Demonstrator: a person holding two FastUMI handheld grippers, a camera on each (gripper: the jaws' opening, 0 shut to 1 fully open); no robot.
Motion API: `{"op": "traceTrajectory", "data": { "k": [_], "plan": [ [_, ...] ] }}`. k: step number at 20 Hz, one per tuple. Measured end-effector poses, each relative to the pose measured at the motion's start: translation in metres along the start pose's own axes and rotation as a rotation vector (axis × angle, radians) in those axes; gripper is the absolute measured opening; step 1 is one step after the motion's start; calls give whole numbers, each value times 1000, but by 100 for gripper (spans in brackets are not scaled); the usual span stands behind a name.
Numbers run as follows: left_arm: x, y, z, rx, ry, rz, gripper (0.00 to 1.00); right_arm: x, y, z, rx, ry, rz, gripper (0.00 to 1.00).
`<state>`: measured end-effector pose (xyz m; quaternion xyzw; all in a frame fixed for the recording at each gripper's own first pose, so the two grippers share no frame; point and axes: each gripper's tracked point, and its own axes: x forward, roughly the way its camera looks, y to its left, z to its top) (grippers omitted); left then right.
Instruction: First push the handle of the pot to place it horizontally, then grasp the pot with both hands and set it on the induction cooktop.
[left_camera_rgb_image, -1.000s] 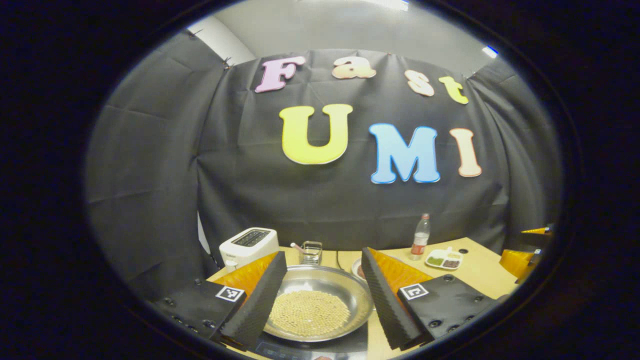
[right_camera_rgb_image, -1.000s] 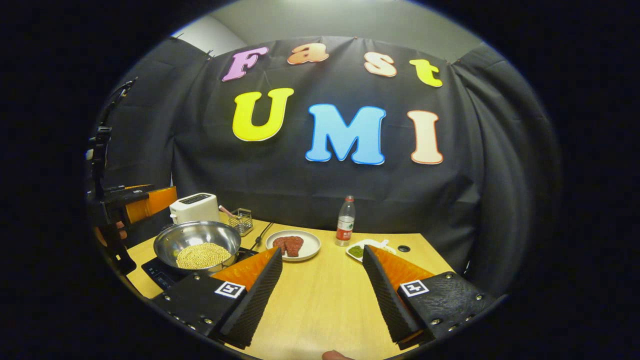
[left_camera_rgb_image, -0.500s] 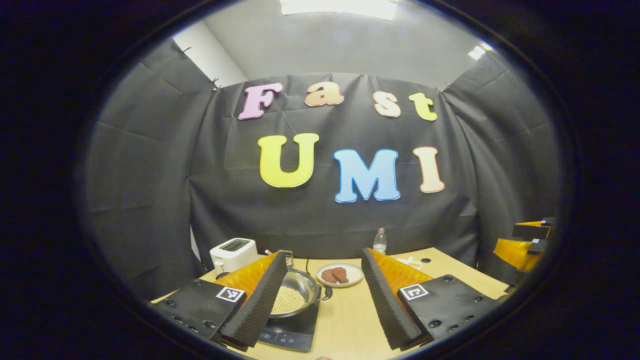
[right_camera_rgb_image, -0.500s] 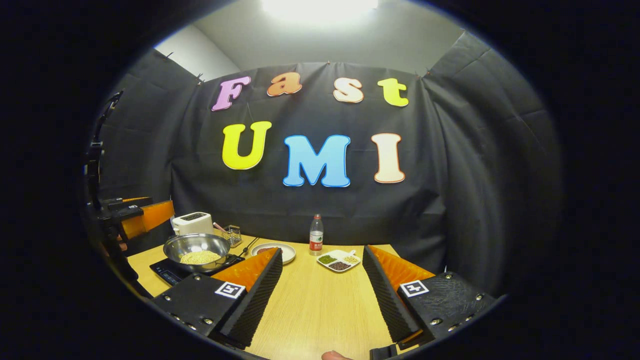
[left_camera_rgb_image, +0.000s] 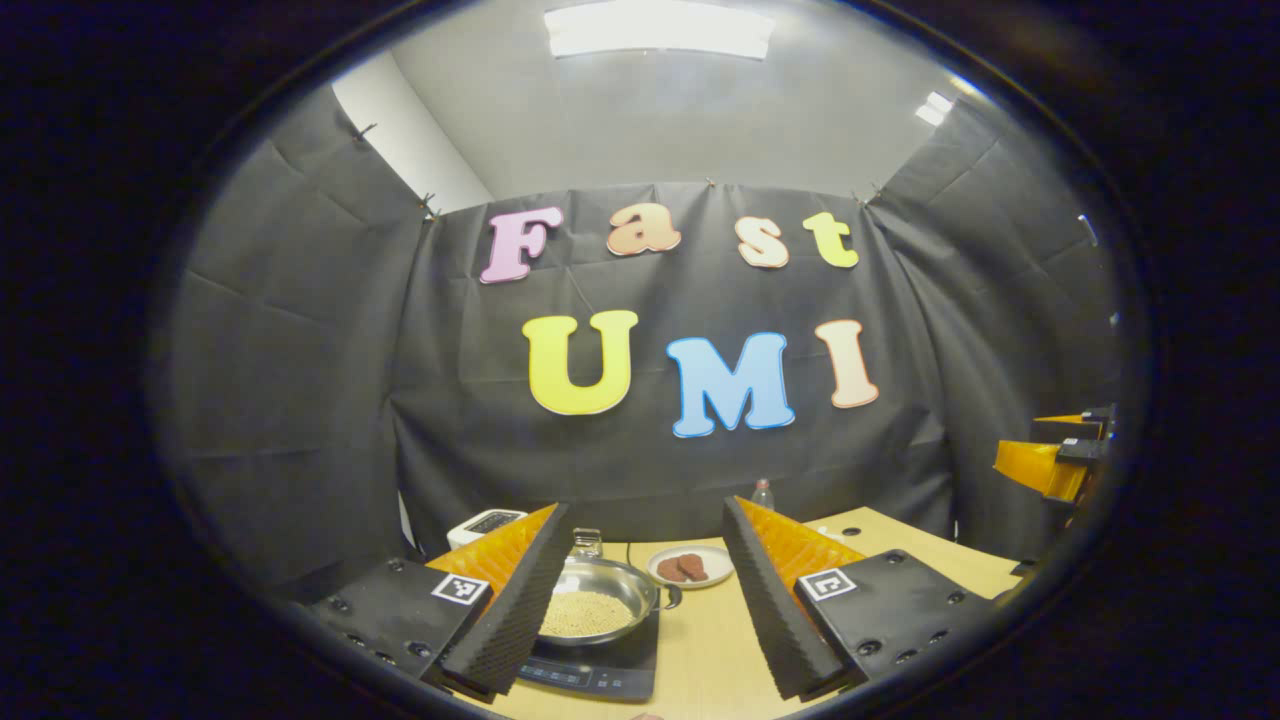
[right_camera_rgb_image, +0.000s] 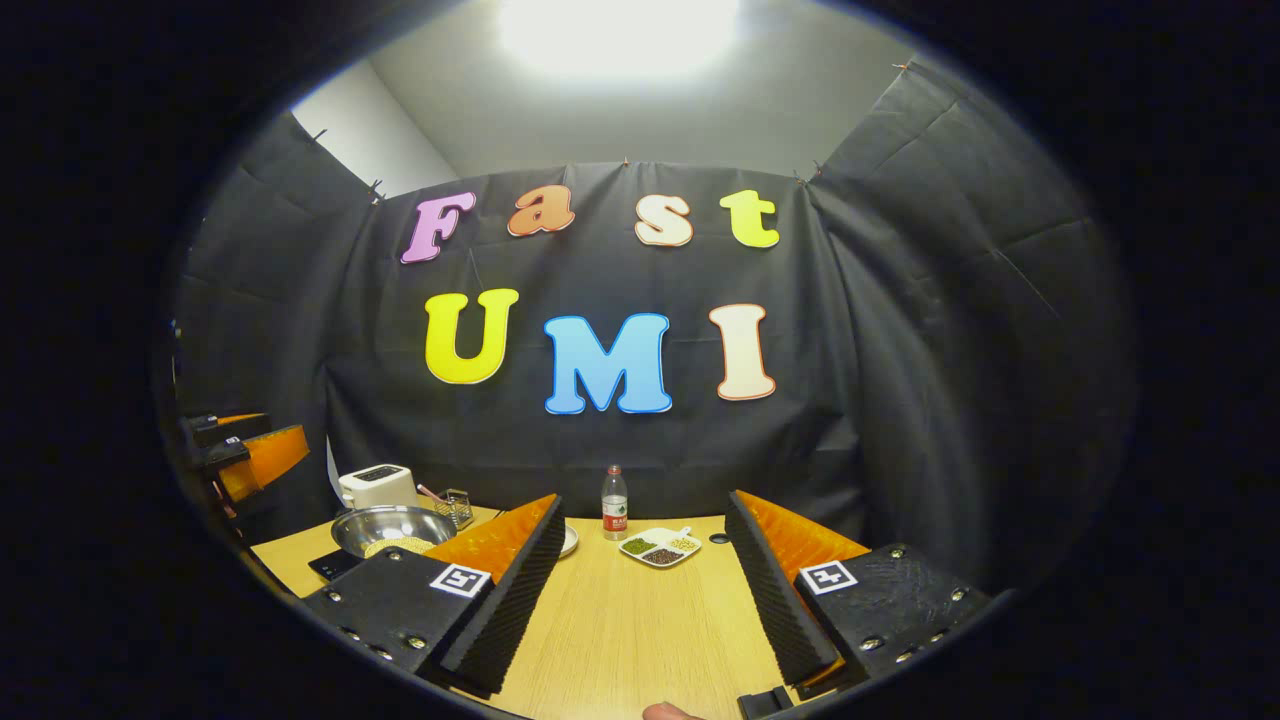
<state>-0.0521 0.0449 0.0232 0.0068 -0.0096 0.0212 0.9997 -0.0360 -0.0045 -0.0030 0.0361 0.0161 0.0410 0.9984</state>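
Note:
A steel pot holding pale beans stands on the black induction cooktop, seen between my left gripper's fingers in the left gripper view. A small dark handle sticks out on its right side. My left gripper is open, drawn back from the pot and touching nothing. In the right gripper view the pot and cooktop sit far off at the left. My right gripper is open over bare table, nothing between its fingers. The other gripper hangs at the far left edge.
A white toaster and a small wire basket stand behind the pot. A plate of meat, a bottle and a divided dish sit at the back of the wooden table.
Both grippers have drawn back and risen away from the pot, which now looks smaller and farther. The pot has stayed on the cooktop. Both grippers remain open.

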Motion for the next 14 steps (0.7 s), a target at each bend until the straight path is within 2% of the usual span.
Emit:
{"op": "traceTrajectory", "data": {
  "k": [1, 3, 4, 5, 7, 8, 10, 14],
  "plan": [
    [-4, 6, -2, -2, 3, 10, 97, 1, 3, 2, 0, -4, 2, 97],
    [-7, 14, -3, -14, 8, 23, 99, 2, 16, 6, 5, -11, 25, 97],
    [-9, 20, -3, -16, 9, 31, 94, 3, 21, 9, 6, -18, 32, 98],
    [-9, 25, -5, -19, 13, 36, 99, 4, 24, 11, 3, -28, 35, 98],
    [-10, 29, -8, -19, 17, 43, 97, 6, 30, 16, -6, -43, 36, 98],
    [-11, 33, -7, -14, 13, 52, 99, 7, 35, 18, -8, -47, 40, 98],
    [-12, 38, -7, -13, 6, 59, 97, 10, 39, 20, -9, -52, 42, 98],
    [-12, 43, -7, -27, 2, 62, 99, 13, 46, 26, -5, -60, 44, 97]
  ]
}}
